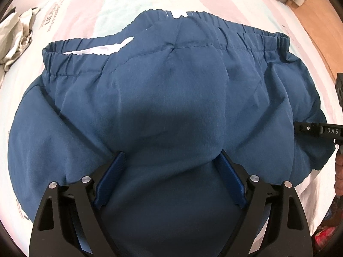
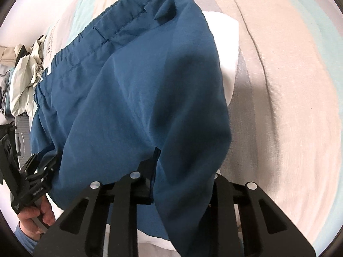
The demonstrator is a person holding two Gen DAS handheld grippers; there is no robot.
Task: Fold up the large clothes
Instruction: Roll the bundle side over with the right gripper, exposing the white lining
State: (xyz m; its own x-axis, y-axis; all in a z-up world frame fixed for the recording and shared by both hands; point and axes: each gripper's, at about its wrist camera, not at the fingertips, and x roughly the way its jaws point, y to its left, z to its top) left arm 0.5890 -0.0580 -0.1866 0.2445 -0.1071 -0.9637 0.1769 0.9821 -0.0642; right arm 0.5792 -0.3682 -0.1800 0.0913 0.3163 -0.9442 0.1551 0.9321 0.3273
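Note:
Blue trousers with a gathered elastic waistband lie spread on a bed. My left gripper points down at them with its blue pads wide apart. A raised fold of the cloth fills the gap, and the pads do not pinch it. In the right wrist view the trousers rise in a bunched fold into my right gripper. That gripper is shut on the fold, which hides its fingertips. The right gripper's body shows at the garment's right edge. A hand holds the left gripper.
The bedsheet is pale with pink, mint and grey stripes. Crumpled cream clothes are piled at the far left. White cloth shows under the trousers' right side. Wooden floor runs past the bed's right edge.

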